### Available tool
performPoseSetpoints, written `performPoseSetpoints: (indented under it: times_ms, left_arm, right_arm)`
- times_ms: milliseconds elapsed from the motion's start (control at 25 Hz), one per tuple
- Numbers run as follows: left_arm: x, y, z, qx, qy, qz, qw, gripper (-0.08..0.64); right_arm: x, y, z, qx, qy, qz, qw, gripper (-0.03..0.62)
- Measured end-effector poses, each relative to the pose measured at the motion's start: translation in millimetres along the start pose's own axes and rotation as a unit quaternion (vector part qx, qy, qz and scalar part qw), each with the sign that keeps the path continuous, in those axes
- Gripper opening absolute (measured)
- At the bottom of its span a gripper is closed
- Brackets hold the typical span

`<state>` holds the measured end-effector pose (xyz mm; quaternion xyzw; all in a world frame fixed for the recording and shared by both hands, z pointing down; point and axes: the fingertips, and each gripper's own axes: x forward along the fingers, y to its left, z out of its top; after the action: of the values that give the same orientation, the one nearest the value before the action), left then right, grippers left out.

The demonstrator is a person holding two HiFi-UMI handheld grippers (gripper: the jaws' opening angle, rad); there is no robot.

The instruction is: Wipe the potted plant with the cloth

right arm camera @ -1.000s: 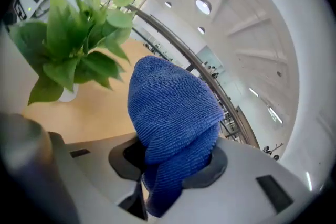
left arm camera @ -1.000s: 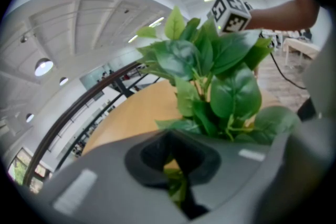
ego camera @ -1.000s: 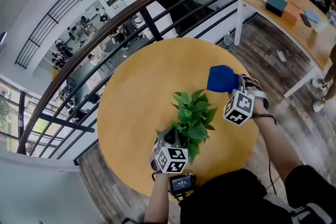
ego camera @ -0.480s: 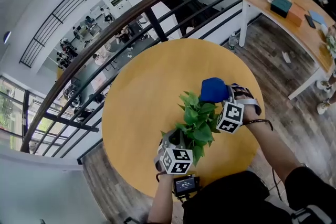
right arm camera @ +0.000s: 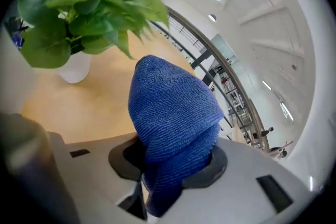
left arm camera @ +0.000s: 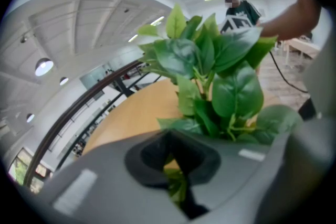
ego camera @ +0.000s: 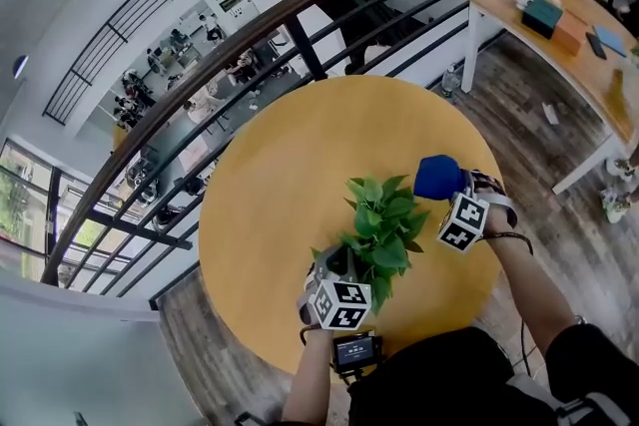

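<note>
Potted plant [ego camera: 379, 226] stands in its white pot [right arm camera: 73, 68] on the round wooden table [ego camera: 280, 165], toward the person's side. Left gripper [ego camera: 332, 264] is low at the plant's base, jaws pressed together on a green leaf. Right gripper [ego camera: 451, 195] pinches the bunched blue cloth [ego camera: 436, 177], which sits just beside the right-hand leaves; whether they touch, I can't tell.

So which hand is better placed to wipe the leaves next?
Right. The right claw grips the blue cloth close beside the leaves of the potted plant. The left claw is shut on a low leaf and carries no cloth.
</note>
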<state>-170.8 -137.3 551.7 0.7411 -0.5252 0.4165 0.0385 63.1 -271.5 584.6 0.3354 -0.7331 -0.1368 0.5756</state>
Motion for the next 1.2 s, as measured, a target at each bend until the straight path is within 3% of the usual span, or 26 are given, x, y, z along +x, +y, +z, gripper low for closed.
performPoseSetpoints:
  times_ms: [120, 240, 360, 440, 520, 640, 760, 960, 1200]
  left_arm:
    - [0, 1, -1, 0.0, 0.0, 0.002, 1.0, 0.002]
    - [0, 0, 1, -0.001, -0.001, 0.002, 1.0, 0.002]
    - [-1, 1, 2, -0.002, -0.001, 0.002, 1.0, 0.002]
    - [-1, 2, 1, -0.004, -0.001, 0.002, 1.0, 0.002]
    - [-3, 2, 0, -0.005, -0.001, 0.002, 1.0, 0.002]
    - [-4, 1, -2, -0.004, -0.001, 0.001, 1.0, 0.002]
    - [-3, 2, -2, -0.005, -0.001, 0.001, 1.0, 0.002]
    - [-3, 3, -6, -0.003, 0.001, 0.002, 1.0, 0.002]
    - [-4, 4, -7, 0.0, 0.003, 0.001, 1.0, 0.002]
  right_arm:
    - [-30, -49, 32, 0.015, -0.052, -0.057, 0.997, 0.15]
    - [-77, -86, 82, -0.007, -0.129, -0.113, 0.985, 0.15]
    - [-121, -94, 136, -0.071, -0.202, -0.157, 0.964, 0.15]
    - [-130, -81, 163, -0.134, -0.226, -0.167, 0.95, 0.15]
    - [-118, -59, 173, -0.199, -0.217, -0.157, 0.943, 0.15]
    - [-85, -31, 161, -0.246, -0.181, -0.119, 0.945, 0.15]
    - [-59, -21, 138, -0.244, -0.145, -0.092, 0.954, 0.15]
    - [-39, -23, 101, -0.22, -0.099, -0.085, 0.967, 0.15]
    - [-21, -32, 53, -0.214, -0.034, -0.083, 0.973, 0.15]
